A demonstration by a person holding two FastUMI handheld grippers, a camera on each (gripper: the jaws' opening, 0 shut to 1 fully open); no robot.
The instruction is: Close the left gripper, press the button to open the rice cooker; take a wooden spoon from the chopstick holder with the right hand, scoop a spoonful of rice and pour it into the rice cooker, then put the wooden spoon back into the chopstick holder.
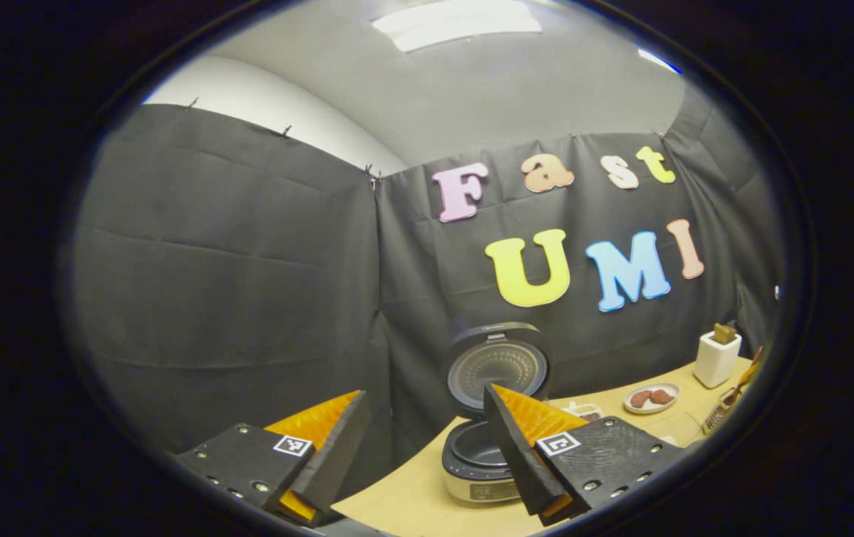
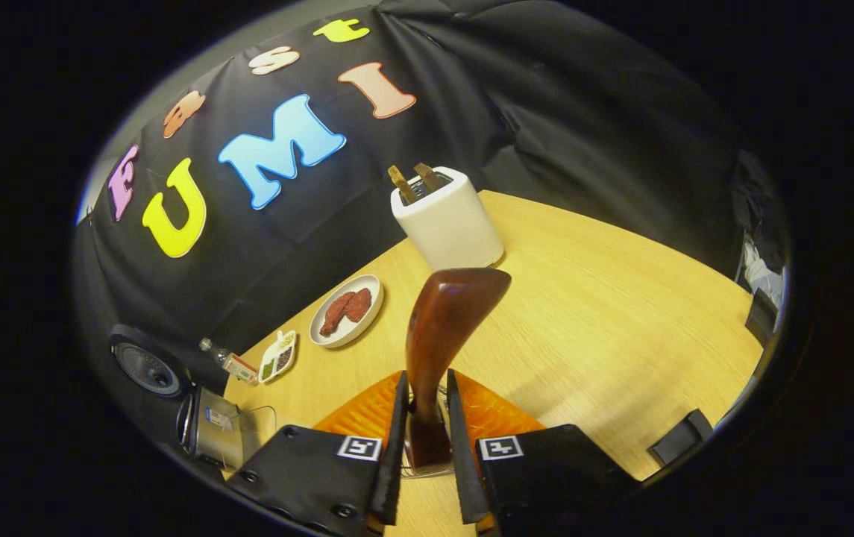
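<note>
The rice cooker [image 1: 475, 455] stands open on the wooden table, its round lid [image 1: 497, 365] raised behind the pot. My left gripper [image 1: 425, 393] hovers open in front of it, holding nothing. My right gripper [image 2: 427, 379] is shut on the handle of a dark wooden spoon [image 2: 450, 306], whose bowl points away from me toward the white chopstick holder [image 2: 447, 220]. Other wooden utensils stick out of that holder. Whether the spoon carries rice is hidden. In the right gripper view the rice cooker [image 2: 203, 426] sits at the far left.
A white plate with red-brown food [image 2: 346, 309] lies left of the holder. Beside it are a small divided dish [image 2: 277, 356] and a little bottle [image 2: 229, 363]. A clear container [image 2: 262, 425] stands next to the cooker. Black clips [image 2: 684, 436] sit on the table's right edge.
</note>
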